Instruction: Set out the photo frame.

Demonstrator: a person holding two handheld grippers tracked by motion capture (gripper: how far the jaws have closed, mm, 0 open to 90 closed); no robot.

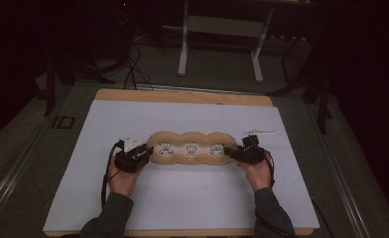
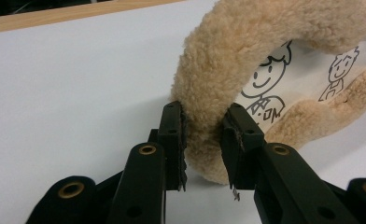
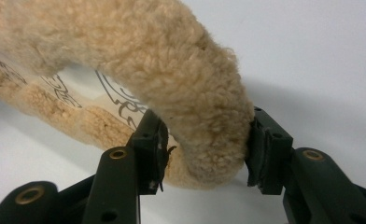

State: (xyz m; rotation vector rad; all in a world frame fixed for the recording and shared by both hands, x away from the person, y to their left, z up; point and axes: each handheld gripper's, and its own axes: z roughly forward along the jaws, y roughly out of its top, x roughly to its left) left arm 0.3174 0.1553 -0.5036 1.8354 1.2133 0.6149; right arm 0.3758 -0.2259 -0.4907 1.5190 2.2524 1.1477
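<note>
A tan fleece-rimmed mat (image 1: 191, 148) with three rounded lobes, each with a cartoon figure on white, lies flat, lengthwise, mid-way across the white sheet (image 1: 182, 198).

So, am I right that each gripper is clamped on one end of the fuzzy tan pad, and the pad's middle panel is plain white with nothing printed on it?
Nearly. The left gripper and right gripper do each clamp an end of the fuzzy tan pad. The panel isn't plain, though: the left gripper view shows cartoon figures drawn in black line on its white centre.
</note>
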